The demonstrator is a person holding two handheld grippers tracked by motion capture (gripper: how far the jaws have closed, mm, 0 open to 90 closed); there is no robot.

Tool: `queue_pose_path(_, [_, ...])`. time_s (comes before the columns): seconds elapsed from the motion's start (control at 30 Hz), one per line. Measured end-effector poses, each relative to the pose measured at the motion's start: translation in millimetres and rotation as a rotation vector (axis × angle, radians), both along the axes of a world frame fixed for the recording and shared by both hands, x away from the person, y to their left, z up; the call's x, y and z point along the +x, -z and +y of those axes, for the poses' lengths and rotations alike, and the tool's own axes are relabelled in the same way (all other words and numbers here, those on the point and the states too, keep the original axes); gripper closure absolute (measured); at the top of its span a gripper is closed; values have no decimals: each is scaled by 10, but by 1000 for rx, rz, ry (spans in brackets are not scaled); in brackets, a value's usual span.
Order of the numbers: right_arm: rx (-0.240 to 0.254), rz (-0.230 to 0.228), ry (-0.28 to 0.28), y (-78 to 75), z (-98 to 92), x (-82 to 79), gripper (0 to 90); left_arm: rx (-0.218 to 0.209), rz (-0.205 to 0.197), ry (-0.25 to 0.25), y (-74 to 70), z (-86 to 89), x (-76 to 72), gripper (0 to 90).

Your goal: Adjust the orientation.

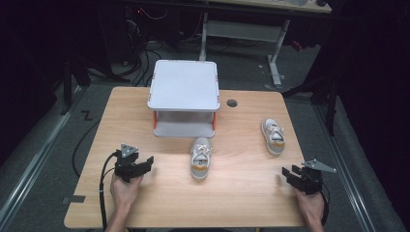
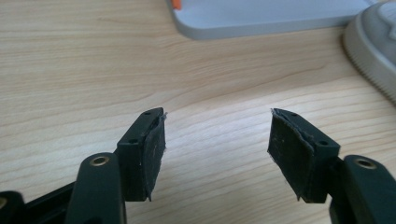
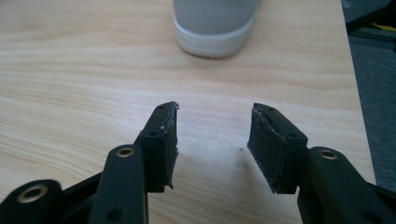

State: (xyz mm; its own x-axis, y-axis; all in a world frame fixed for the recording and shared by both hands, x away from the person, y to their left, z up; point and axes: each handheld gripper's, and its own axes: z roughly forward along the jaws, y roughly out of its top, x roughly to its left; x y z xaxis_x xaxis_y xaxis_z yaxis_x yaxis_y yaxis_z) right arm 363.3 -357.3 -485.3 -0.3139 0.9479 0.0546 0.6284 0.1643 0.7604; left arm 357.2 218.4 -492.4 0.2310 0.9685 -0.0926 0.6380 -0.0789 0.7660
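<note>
Two small grey-and-white shoes lie on the wooden table [image 1: 241,193]. One shoe [image 1: 200,158] sits in the middle, just in front of a grey two-tier rack [image 1: 183,84] with orange posts. The other shoe [image 1: 273,136] lies at the right. My left gripper [image 1: 147,162] rests low at the front left, open and empty, its jaws pointing toward the middle shoe. In the left gripper view the gripper [image 2: 217,114] faces the rack's lower shelf [image 2: 261,21] and the shoe's sole edge [image 2: 373,51]. My right gripper [image 1: 286,172] is at the front right, open and empty. Its own view has the gripper [image 3: 215,108] facing the right shoe's heel [image 3: 215,28].
A round cable hole [image 1: 232,103] sits in the table behind the right shoe. The table's right edge [image 3: 355,93] runs close beside my right gripper, with grey floor beyond. Another desk's legs [image 1: 275,53] and cables stand behind the table.
</note>
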Motion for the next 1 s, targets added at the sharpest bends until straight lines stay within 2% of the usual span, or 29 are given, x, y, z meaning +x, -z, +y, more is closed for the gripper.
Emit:
queue_pose_path(0.03, [0, 0, 0, 0, 0, 0, 536, 0, 0, 0, 0, 0, 0, 368])
queue_pose_path(0.2, [25, -29, -41, -242, 47, 79, 596, 33, 15, -23, 121, 33, 16, 368])
queue_pose_path(0.23, [25, -29, -41, -242, 47, 79, 596, 33, 15, -23, 121, 33, 16, 368])
queue_pose_path(0.27, [30, -38, -51, -335, 74, 132, 611, 45, 9, -26, 137, 40, 11, 370])
queue_pose_path(0.3, [31, -38, -54, -367, 88, 151, 611, 45, 9, -26, 137, 40, 11, 371])
queue_pose_path(0.5, [-2, -37, -79, -548, 203, 338, 638, 63, 10, -31, 136, 26, 13, 367])
queue_pose_path(0.57, [-13, -31, -87, -595, 255, 425, 642, 82, 9, -28, 139, 4, 15, 364])
queue_pose_path(0.6, [-23, -17, -89, -629, 301, 520, 647, 101, 11, -21, 139, -16, 17, 351])
queue_pose_path(0.63, [-23, -17, -89, -629, 301, 520, 647, 101, 11, -21, 139, -16, 17, 348])
queue_pose_path(0.67, [-35, -5, -89, -650, 335, 616, 651, 99, 12, -19, 140, -17, 16, 345])
queue_pose_path(1.0, [-88, 83, -69, -649, 498, 1024, 671, 97, 10, -14, 142, -25, 15, 326])
